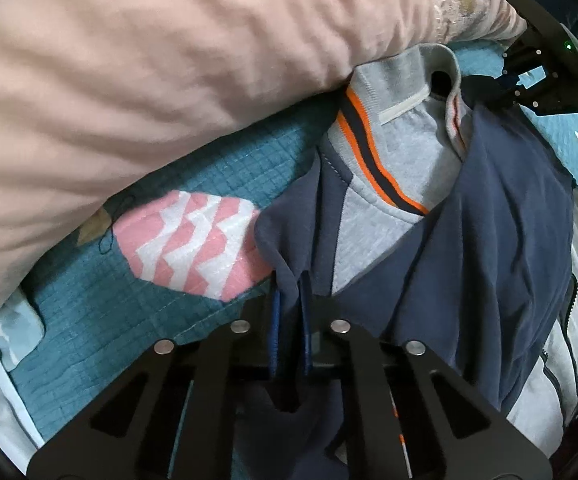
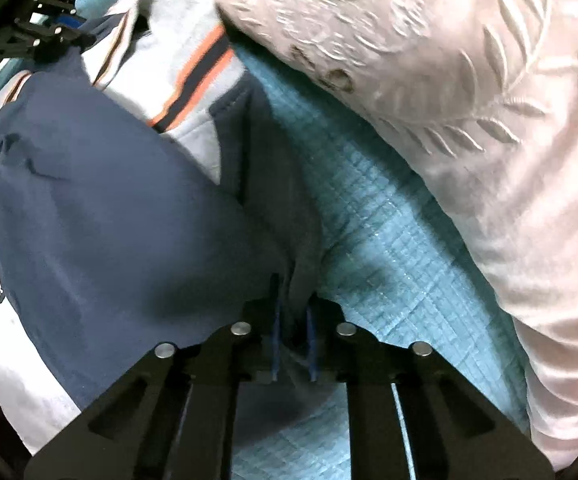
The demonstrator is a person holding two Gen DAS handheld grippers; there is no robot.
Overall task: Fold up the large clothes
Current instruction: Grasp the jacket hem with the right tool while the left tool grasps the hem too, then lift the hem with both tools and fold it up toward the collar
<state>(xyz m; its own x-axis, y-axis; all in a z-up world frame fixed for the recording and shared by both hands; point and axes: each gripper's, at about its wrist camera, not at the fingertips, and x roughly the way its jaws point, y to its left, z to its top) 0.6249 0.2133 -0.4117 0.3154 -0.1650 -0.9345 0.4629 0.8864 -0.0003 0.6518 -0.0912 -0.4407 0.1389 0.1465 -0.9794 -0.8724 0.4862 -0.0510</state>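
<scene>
the left gripper (image 1: 289, 300) has its fingers (image 1: 275, 328) pinched narrow on a fold of the navy and grey jacket (image 1: 469, 220), which lies on the teal quilted bed cover (image 1: 89, 308) with its orange-striped collar (image 1: 373, 160) at 12 o'clock, touching the pink duvet (image 1: 149, 80). in the right wrist view the right gripper (image 2: 294, 312) likewise clamps a navy fold of the jacket (image 2: 109, 200) between its narrow fingers (image 2: 312, 336), with the bed cover (image 2: 389, 220) at 3 o'clock and the duvet (image 2: 489, 100) at 1 o'clock.

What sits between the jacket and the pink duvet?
A strip of teal quilt separates the jacket from the pink duvet; the right wrist view shows it.
</scene>
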